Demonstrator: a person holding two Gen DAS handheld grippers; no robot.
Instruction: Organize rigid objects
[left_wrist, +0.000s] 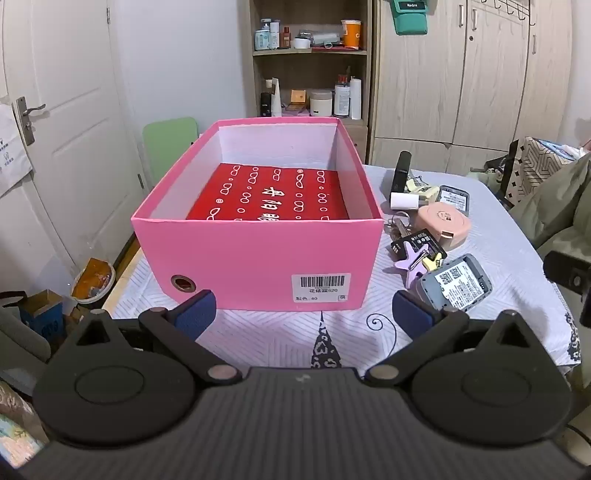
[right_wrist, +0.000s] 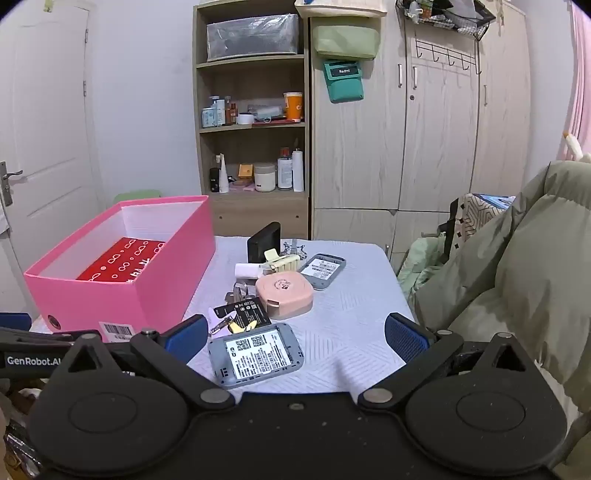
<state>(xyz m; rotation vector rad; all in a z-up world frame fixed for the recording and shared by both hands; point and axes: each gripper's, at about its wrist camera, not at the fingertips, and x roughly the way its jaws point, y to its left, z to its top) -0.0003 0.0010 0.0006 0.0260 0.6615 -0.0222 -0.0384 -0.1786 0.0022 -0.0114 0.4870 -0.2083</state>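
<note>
A room in a home.
Wooden wardrobe (right_wrist: 424, 147), toiletry-filled shelf unit (right_wrist: 253, 122), white door (left_wrist: 62, 122) and a cloth-covered table (right_wrist: 343, 295).

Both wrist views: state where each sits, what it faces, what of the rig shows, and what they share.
Left wrist: behind the open left hand-held gripper, facing the pink box head-on, clutter at right.
Right wrist: behind the open right hand-held gripper, facing the nearest grey device and the pink round case; the left unit shows at the left edge.
Shared: box, clutter, shelf.
</note>
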